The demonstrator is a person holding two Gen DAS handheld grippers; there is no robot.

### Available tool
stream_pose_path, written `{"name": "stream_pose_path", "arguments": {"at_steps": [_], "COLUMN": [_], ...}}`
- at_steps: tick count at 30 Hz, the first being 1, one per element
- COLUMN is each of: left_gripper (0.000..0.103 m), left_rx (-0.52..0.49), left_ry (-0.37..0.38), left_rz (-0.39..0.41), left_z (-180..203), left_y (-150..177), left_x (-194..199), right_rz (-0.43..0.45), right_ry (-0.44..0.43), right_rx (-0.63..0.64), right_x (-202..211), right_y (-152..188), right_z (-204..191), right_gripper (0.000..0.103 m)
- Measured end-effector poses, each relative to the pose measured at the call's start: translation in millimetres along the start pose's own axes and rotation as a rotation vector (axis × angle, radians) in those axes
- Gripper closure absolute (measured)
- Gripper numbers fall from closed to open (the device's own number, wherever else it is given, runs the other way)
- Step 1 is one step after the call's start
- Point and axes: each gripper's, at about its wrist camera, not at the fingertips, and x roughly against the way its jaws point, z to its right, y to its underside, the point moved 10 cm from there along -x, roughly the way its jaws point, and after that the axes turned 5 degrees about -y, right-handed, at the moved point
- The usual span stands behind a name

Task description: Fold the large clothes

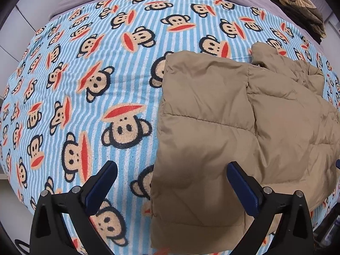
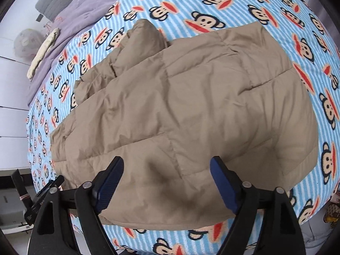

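My left claw hangs wide open, gripping nothing, over the jacket's edge. My right claw is spread too, empty, above the tan jacket lying folded on the monkey-print blanket.

A plain tan quilted puffer jacket is lying across a fleece blanket striped sky blue and white, printed with black-eared, red-mouthed cartoon monkey faces, while a lavender quilt is showing beyond, alongside a beige-and-brown striped garment.
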Motion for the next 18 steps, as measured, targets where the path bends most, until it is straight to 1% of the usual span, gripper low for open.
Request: {"name": "stream_pose_path", "arguments": {"at_steps": [1, 2, 3, 4, 6, 9, 12, 18], "left_gripper": [0.000, 0.000, 0.000, 0.000, 0.000, 0.000, 0.000, 0.000], "left_rx": [-0.005, -0.010, -0.015, -0.018, -0.014, -0.003, -0.004, -0.006], "left_ry": [0.000, -0.002, -0.003, 0.000, 0.007, 0.019, 0.065, 0.075], "left_rz": [0.000, 0.001, -0.003, -0.011, -0.020, -0.037, -0.057, -0.053], "left_z": [-1, -2, -3, -3, -5, -10, -8, -9], "left_y": [0, -1, -1, -1, -2, -2, 0, -1], "left_x": [0, 0, -1, -2, -6, -10, -13, -13], "right_rz": [-0.006, -0.014, -0.019, -0.023, -0.047, -0.115, -0.132, -0.144], "right_ry": [-0.011, -0.016, -0.024, -0.038, -0.060, -0.107, -0.087, -0.054], "right_rx": [0.008, 0.014, 0.019, 0.024, 0.027, 0.038, 0.068, 0.077], "right_x": [-3, -6, -8, -11, -17, -28, -33, -38], "right_y": [1, 4, 6, 8, 14, 26, 32, 33], "right_z": [-6, -9, -12, -18, -24, -38, -45, -47], "right_gripper": [0.016, 0.013, 0.002, 0.000, 0.000, 0.000, 0.000, 0.000]}}
